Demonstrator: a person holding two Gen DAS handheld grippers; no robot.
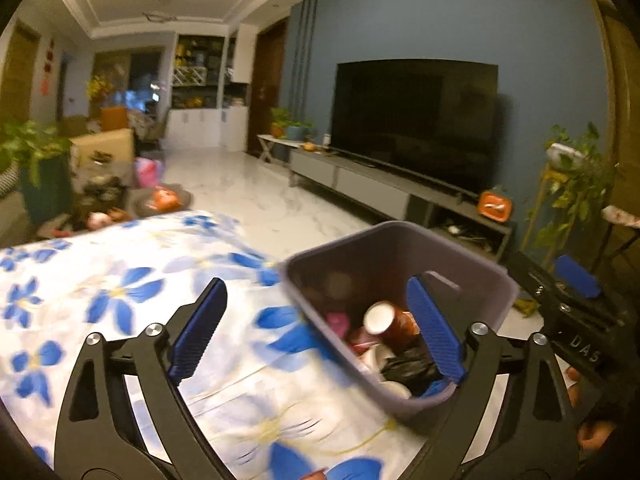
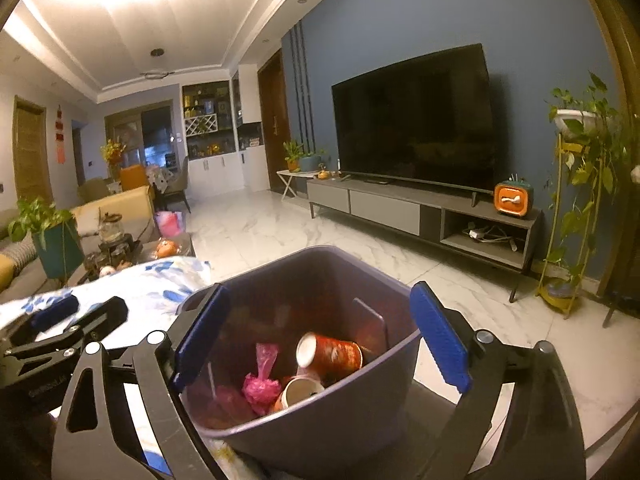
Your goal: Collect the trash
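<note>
Grippers are seen spread wide, nothing gripped by either. The right gripper (image 2: pixel 320 336) is held over the near side of a grey trash bin (image 2: pixel 320 436), its blue pads (image 2: pixel 440 336) spread to about the bin's width and clear of its walls. The left gripper (image 1: pixel 316 328) is held just left of the bin (image 1: pixel 400 404), one blue pad seen in front of the bin's opening, the other over a white tablecloth printed with blue flowers (image 1: pixel 120 292).

The bin is placed at the cloth's right edge. Inside the bin, a red paper cup (image 2: pixel 332 354) is seen lying on its side, a white cup (image 2: pixel 298 392) just below it, a knotted pink plastic bag (image 2: pixel 260 384) to their left, and something black (image 1: pixel 412 364) in the near corner.

Beyond the bin, a white marble floor (image 2: pixel 280 224) is seen, then a low grey cabinet (image 2: pixel 400 208) with a dark television (image 2: pixel 416 120) on it.
</note>
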